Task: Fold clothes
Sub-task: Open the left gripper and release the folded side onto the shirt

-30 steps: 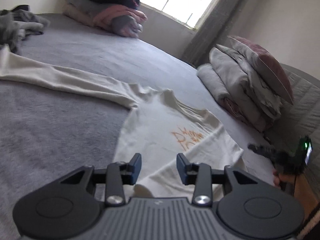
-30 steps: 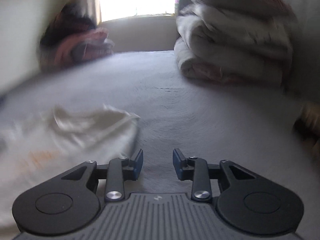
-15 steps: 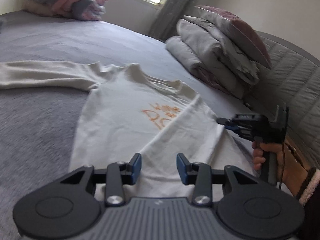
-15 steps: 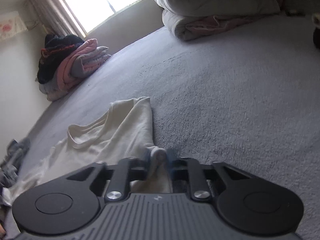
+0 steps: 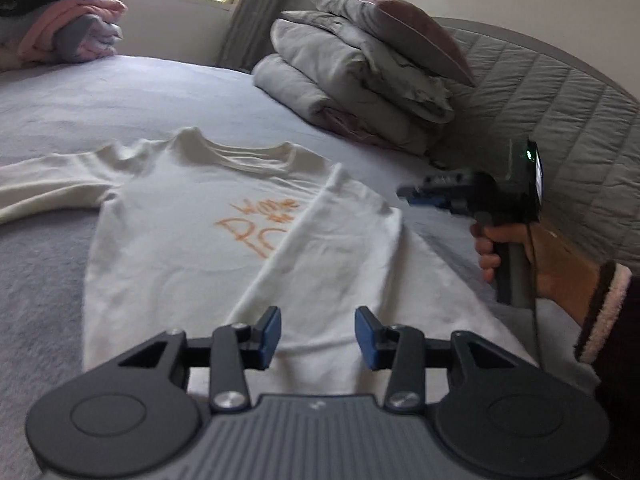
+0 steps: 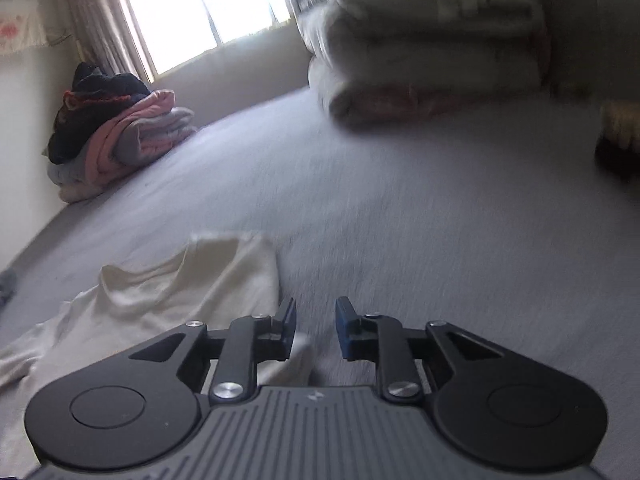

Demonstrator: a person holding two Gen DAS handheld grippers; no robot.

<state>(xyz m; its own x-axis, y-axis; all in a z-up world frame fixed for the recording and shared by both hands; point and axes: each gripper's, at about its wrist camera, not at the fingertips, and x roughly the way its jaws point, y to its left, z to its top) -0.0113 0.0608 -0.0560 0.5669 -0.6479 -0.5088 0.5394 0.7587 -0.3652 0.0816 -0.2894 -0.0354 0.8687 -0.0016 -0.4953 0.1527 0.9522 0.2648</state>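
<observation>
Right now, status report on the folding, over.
Left gripper open. Right gripper jaws just opened, empty. Cream long-sleeved shirt flat, one sleeve folded in. Nothing blocking.

A grey carpet-like bed cover [image 5: 160, 92] spreads across the bed. A stack of folded grey and pale quilts [image 5: 352, 92] sits against the quilted grey headboard [image 5: 560, 120], with a mauve pillow [image 5: 400, 24] leaning on top. A heap of pink, grey and dark blankets [image 6: 116, 140] lies under the bright window [image 6: 204, 4], beside a grey curtain [image 5: 260, 8].

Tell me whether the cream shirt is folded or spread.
Partly folded: cream shirt has its right sleeve laid over the front; the left sleeve lies spread.
</observation>
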